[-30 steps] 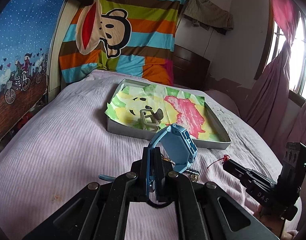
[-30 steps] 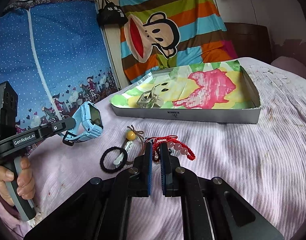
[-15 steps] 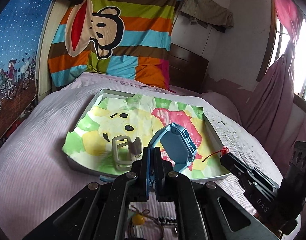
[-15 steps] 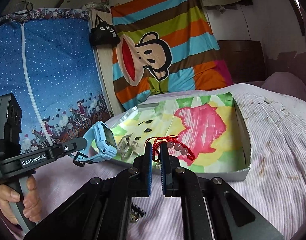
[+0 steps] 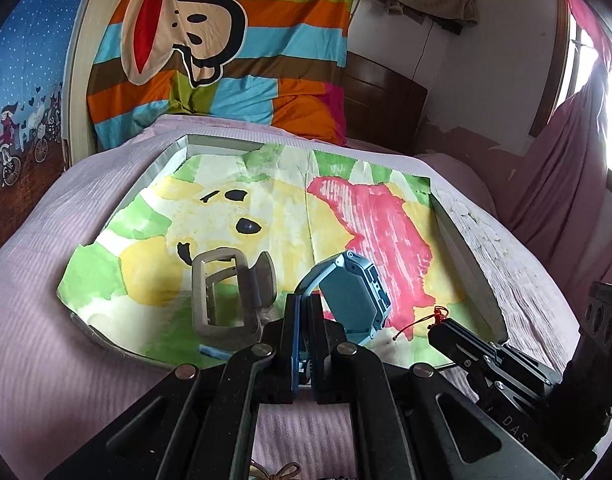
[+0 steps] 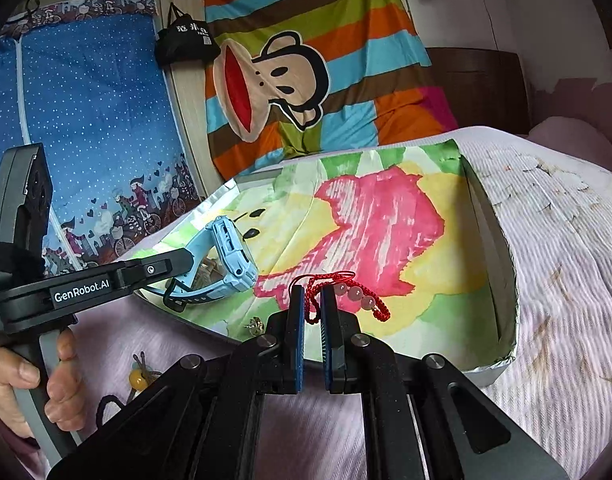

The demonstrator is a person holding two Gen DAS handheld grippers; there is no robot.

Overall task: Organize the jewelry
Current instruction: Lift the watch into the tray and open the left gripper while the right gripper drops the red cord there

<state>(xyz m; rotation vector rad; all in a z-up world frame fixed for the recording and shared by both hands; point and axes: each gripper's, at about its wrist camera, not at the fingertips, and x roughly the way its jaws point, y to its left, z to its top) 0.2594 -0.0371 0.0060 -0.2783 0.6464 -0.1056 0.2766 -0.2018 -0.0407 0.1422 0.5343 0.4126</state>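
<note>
My left gripper (image 5: pixel 303 300) is shut on the strap of a blue watch (image 5: pixel 356 294) and holds it just above the shallow tray (image 5: pixel 167 160), over its near part. The watch also shows in the right wrist view (image 6: pixel 225 264). My right gripper (image 6: pixel 310 294) is shut on a red cord bracelet with pink beads (image 6: pixel 360 296) and holds it over the tray's (image 6: pixel 506 320) near edge. A grey clip-like piece (image 5: pixel 221 292) lies in the tray beside the watch. The tray is lined with a painted paper (image 5: pixel 265 216).
On the pink bedspread in front of the tray lie an orange bead charm (image 6: pixel 139 378), a black hair tie (image 6: pixel 105 410) and a small metal earring (image 6: pixel 253 323). A striped monkey blanket (image 5: pixel 209 40) and a wooden headboard (image 5: pixel 382 100) stand behind the tray.
Both grippers have moved forward from the bedspread to over the tray, carrying the watch and the bracelet. The tray now looks much closer in both views.
</note>
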